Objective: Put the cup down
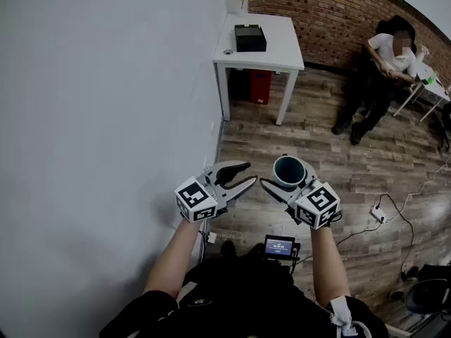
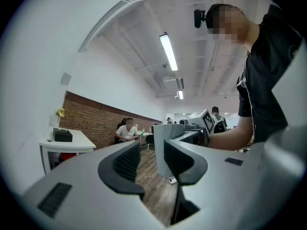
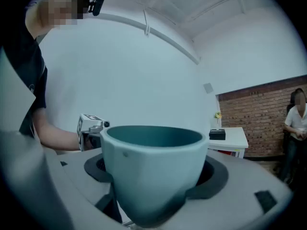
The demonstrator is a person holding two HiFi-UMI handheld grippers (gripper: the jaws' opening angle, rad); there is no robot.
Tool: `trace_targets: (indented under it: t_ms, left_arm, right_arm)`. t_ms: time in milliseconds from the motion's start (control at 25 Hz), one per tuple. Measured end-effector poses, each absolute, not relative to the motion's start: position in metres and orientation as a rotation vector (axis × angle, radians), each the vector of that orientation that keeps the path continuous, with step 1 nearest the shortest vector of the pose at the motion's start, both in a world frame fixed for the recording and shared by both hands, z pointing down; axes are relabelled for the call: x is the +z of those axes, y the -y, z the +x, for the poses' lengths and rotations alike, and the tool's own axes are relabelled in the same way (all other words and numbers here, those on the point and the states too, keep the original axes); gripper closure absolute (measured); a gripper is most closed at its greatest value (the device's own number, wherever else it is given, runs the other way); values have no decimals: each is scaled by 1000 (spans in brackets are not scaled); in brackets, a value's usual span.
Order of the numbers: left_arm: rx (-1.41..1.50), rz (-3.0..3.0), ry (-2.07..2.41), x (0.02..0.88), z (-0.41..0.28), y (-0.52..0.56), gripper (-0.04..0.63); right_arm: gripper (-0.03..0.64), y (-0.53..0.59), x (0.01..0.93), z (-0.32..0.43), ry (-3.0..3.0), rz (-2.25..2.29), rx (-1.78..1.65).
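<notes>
Cup (image 1: 289,171), head view: teal, upright, mouth up, held in mid-air over the wooden floor (image 1: 366,167). Nothing under it to rest on.
Right tool (image 1: 287,183), head view: jaws spread wide round the cup's body, gripping it.
Left tool (image 1: 248,172), head view: just beside the cup, not touching it. Jaws partly open, empty.
Bench (image 1: 282,44), head view: white, by the wall, well apart from the cup. A black box (image 1: 250,37) sits on it, with bare top on the near side.
Left tool (image 2: 152,162), left gripper view: pads apart, nothing between them. The cup (image 2: 166,132) shows beyond, in the other tool.
Cup (image 3: 153,166), right gripper view: fills the gap of the right tool (image 3: 156,178), a pad pressed to its wall on either side. Rim level.
Bench (image 3: 235,140), right gripper view: ahead and to the right, far off.
Doing it well (judgement): carry the cup to the bare part of the bench and hold the rim level. Lower it until the base rests flat, clear of the box and the edge. Only then spread the jaws and draw straight back.
Risk (judgement): the wall tapers, so a loosened grip in mid-air likely drops it.
</notes>
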State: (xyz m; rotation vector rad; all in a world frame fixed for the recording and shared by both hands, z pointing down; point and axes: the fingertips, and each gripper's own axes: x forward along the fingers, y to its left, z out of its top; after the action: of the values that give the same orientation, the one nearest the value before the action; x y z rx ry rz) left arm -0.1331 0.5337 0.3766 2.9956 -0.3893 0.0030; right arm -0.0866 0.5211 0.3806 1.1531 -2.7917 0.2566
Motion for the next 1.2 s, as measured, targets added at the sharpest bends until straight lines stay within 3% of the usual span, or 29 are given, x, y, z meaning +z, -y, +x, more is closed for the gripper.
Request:
trace_targets:
  t_ms: [640,1200]
  left_arm:
    - [26,2989,397,378,-119,-538,451]
    - [38,2992,404,389,-58,-539,451]
  right_arm:
    - [204,-531,381,-77,2803,1115,251]
    - [204,-533,400,-18,2815,1108,296]
